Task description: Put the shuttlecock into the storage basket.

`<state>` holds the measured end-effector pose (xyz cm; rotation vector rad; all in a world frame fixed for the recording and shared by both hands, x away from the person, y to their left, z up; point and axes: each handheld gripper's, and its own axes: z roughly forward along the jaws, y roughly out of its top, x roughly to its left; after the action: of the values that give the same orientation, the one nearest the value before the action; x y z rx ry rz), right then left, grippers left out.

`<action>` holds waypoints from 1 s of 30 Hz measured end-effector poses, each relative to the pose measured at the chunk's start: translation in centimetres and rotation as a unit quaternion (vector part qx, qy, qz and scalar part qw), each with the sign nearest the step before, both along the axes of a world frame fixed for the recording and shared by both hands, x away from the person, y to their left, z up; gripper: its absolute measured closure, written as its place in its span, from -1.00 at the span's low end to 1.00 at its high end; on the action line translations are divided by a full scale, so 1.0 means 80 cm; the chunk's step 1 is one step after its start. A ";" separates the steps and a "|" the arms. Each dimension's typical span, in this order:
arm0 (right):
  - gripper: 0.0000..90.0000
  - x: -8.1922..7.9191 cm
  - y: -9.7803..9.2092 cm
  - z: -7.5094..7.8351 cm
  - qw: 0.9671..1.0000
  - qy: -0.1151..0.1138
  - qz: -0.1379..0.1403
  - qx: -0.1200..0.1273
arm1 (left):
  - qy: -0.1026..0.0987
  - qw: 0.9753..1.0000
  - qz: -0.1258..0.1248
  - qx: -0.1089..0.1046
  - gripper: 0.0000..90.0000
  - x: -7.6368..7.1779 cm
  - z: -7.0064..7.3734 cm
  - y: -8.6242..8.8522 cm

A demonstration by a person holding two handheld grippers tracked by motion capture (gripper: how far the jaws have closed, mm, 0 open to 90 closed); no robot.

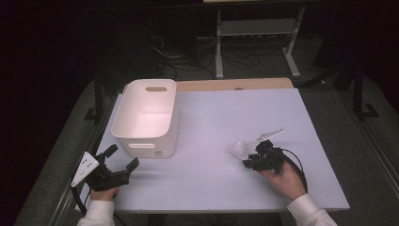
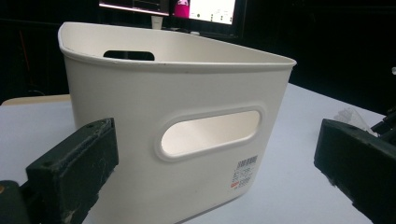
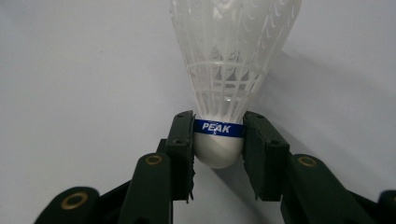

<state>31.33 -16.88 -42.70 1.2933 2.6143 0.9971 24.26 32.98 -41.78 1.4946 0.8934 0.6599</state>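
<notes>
White plastic shuttlecock point(image 3: 229, 70) is clamped by its cork in your right tongs point(image 3: 218, 140), low over the surface point(image 1: 211, 122) on the right side. Your left tongs point(image 1: 121, 159) hang wide apart, holding nothing, just in front of the bin point(image 1: 147, 117). Grab looks done; carrying it over and dropping it in is probably what's left.

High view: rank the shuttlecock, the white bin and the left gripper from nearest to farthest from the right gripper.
1. Shuttlecock: held by its cork between the jaws of the right gripper, skirt pointing away toward the table's middle.
2. White bin: across the table to the left, toward the far edge.
3. Left gripper: at the near left corner, jaws open toward the bin.
</notes>
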 end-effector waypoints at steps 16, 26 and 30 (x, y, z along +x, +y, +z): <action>0.42 0.005 -0.003 0.021 1.000 -0.007 0.008 0.009 | 0.002 1.000 0.000 -0.003 -1.00 0.000 0.000 -0.001; 0.42 0.011 0.001 0.044 1.000 -0.012 0.025 0.010 | 0.001 1.000 0.000 -0.003 -1.00 0.000 0.000 -0.001; 0.42 0.014 0.004 0.054 0.999 -0.016 0.028 0.010 | 0.001 1.000 0.000 -0.003 -1.00 0.000 0.000 -0.001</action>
<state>32.47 -16.59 -38.38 1.2042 2.6370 1.0461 24.29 32.89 -41.81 1.4899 0.8968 0.6550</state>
